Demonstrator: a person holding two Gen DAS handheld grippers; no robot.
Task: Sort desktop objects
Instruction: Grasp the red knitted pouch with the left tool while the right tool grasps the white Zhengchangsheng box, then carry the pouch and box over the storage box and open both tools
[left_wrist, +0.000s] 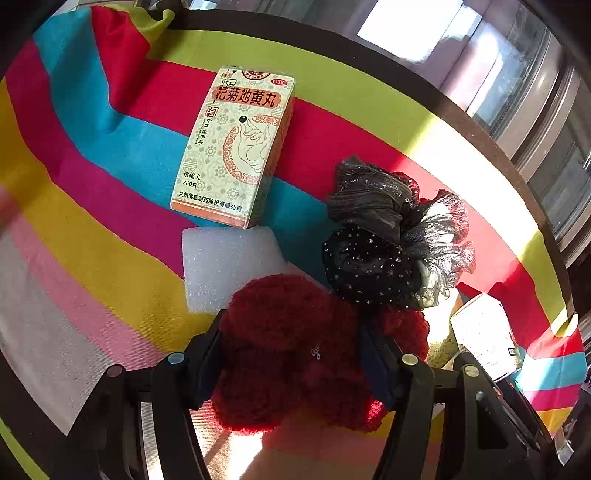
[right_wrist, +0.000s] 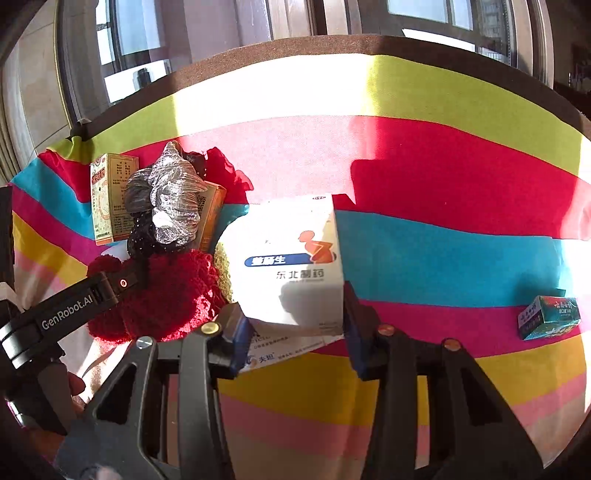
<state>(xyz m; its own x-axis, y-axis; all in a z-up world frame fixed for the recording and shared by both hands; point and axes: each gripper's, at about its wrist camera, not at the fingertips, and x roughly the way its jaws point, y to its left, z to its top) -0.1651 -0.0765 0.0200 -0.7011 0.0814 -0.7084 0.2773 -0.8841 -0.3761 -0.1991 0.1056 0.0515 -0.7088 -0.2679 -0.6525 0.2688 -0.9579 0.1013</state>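
Gripping sorted desktop items in both grippers on a striped tablecloth (right_wrist: 443, 251)
Left gripper (left_wrist: 295, 354) clamps a red fuzzy scrunchie (left_wrist: 280, 332), lower centre; right gripper (right_wrist: 291, 325) clamps the white 东北制药 box (right_wrist: 288, 266). Only the right view shows "GenRobot.AI" and a teal box (right_wrist: 548, 316)

Left gripper (left_wrist: 295, 354): black plastic linkage arms, angular with open cut-outs. Pivot pins capped in pale blue, mauve and cream. Finger pads dark navy. In the right view its body shows white "GenRobot.AI" lettering and a small red ring light.

Right gripper (right_wrist: 293, 328): same black frame, triangular cut-outs, brass and copper-toned pivot caps, blue fingers (right_wrist: 240, 339).
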